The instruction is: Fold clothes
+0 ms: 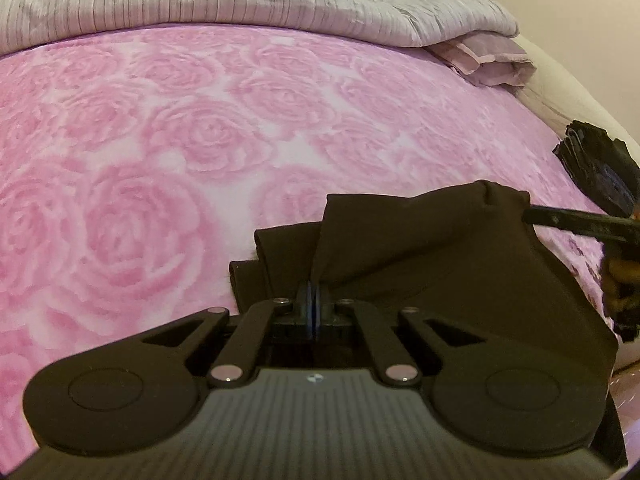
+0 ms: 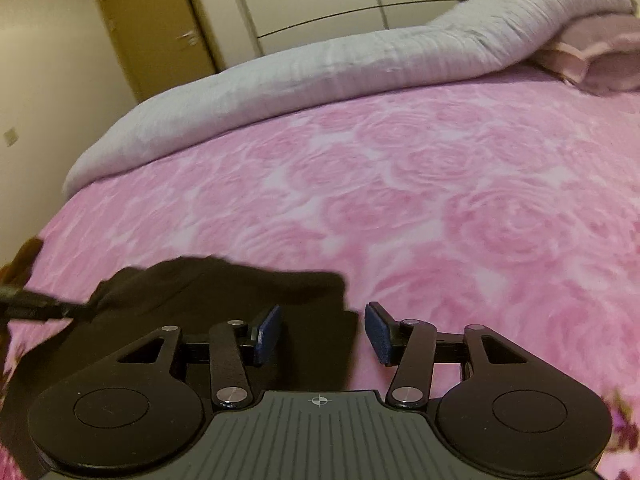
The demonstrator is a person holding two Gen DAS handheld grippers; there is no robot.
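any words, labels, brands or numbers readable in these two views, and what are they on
None: no readable text in either view.
The left gripper and right gripper each carry only a small round crosshair mark on the body, no letters.
The dark garment and pink rose blanket show no label or print.

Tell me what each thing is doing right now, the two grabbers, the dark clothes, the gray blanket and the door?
left gripper: shut, pinching the dark garment.
right gripper: open, holding nothing.
dark garment: bunched, partly lifted off the pink bedspread.
gray blanket: rumpled, pushed to the far side.
door: closed.
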